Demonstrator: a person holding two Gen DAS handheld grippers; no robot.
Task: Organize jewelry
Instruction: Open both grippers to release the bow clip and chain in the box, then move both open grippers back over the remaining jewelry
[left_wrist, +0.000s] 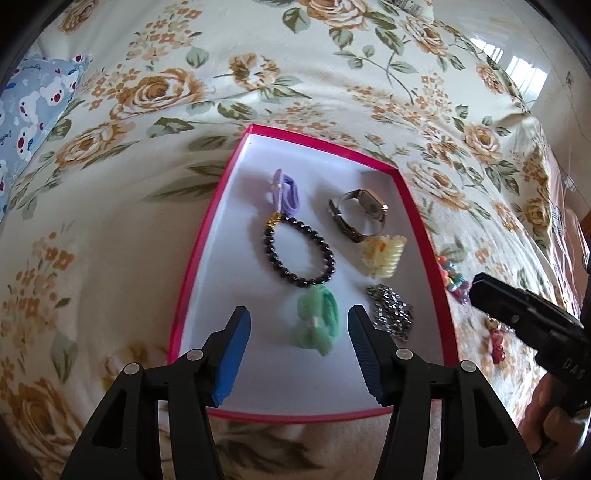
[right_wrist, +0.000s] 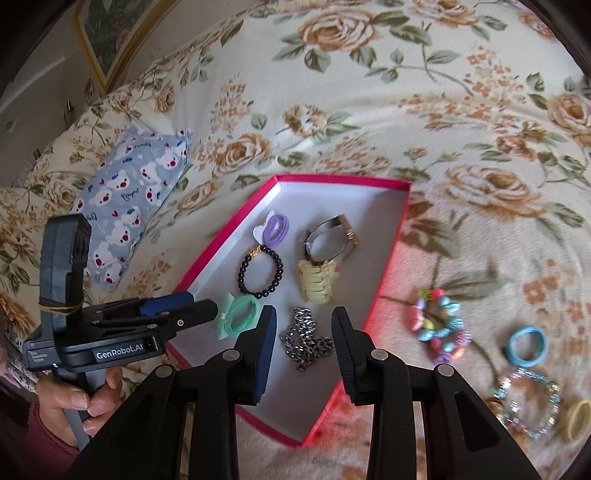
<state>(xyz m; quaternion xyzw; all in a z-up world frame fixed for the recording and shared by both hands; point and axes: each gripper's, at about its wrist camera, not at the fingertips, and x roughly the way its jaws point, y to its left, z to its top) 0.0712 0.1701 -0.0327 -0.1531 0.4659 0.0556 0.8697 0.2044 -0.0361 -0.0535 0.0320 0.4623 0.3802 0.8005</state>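
**Colours on the bed**

The box (left_wrist: 199, 254) is pink outside, white inside. In it: purple tie (left_wrist: 284, 192), dark bead bracelet (left_wrist: 299, 251), green tie (left_wrist: 317, 319), yellow clip (left_wrist: 382, 254), silver chain (left_wrist: 391, 310). The cover (left_wrist: 166, 92) is cream with tan roses.

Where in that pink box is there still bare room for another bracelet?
In the pink box, bare white floor runs along the left wall beside the dark bead bracelet, and at the far end behind the purple hair tie. The right side is crowded: watch, yellow clip, chain.
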